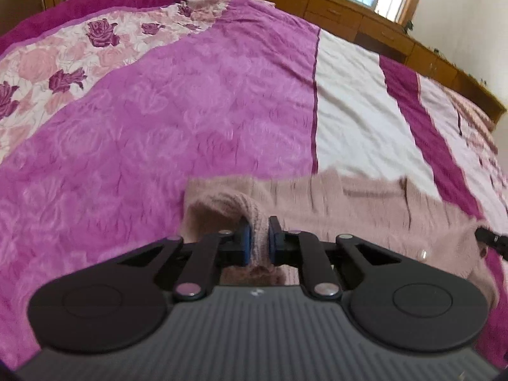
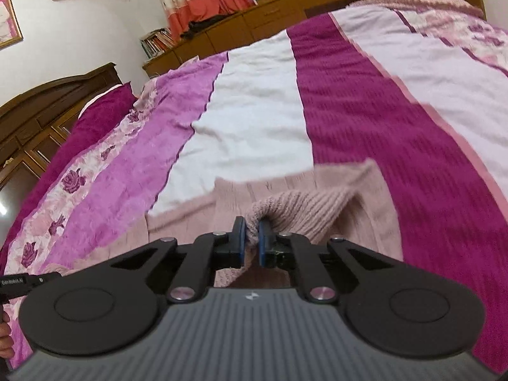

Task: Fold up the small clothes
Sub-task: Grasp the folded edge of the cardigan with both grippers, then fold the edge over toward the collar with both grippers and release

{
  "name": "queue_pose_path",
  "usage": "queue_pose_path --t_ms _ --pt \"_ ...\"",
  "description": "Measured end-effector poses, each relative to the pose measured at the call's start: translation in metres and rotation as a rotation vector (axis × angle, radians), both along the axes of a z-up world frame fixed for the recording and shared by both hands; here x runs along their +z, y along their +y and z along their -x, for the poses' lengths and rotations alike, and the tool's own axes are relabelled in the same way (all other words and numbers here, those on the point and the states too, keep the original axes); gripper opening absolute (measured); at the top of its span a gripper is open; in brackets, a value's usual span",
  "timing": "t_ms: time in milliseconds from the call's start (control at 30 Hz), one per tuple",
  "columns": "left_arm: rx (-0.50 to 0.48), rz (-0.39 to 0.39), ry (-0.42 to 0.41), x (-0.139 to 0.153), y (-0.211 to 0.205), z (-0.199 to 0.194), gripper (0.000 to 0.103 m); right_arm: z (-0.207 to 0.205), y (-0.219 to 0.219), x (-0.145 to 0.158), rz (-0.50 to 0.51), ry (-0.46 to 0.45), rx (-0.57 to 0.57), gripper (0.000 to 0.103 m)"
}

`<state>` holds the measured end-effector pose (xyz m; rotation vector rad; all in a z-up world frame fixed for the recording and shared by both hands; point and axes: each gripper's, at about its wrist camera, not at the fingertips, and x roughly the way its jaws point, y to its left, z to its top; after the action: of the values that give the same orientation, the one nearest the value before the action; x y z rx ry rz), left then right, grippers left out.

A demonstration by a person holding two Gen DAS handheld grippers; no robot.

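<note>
A small pale pink knitted sweater lies on the bed, stretched between both grippers. My left gripper is shut on a ribbed corner of the sweater at its left end. My right gripper is shut on the ribbed corner of the sweater at its right end. Both corners are lifted a little above the bedspread. The tip of the right gripper shows at the right edge of the left wrist view. The part of the sweater under the grippers is hidden.
The bed carries a striped bedspread in purple, white and magenta with a rose band. A magenta pillow lies by the wooden headboard. Low wooden cabinets run along the far side, below a window.
</note>
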<state>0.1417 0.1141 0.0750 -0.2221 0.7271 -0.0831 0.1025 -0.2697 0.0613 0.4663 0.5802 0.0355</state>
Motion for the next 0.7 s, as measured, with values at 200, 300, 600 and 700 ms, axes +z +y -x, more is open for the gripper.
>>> queue_pose_path --t_ms 200,300,600,700 --pt "0.049 0.034 0.018 -0.001 0.002 -0.045 0.013 -0.045 -0.006 0.006 -0.012 0.002 -0.037 0.008" --pt "0.041 0.030 0.049 -0.010 0.002 -0.066 0.015 -0.071 -0.007 0.001 -0.025 0.037 -0.036 0.009" --pt "0.028 -0.003 0.031 -0.006 0.006 -0.067 0.043 -0.087 -0.023 0.000 -0.017 0.020 -0.067 0.050" --pt "-0.007 -0.080 0.011 0.002 0.000 -0.060 0.043 -0.077 -0.025 -0.001 0.010 0.022 -0.040 0.051"
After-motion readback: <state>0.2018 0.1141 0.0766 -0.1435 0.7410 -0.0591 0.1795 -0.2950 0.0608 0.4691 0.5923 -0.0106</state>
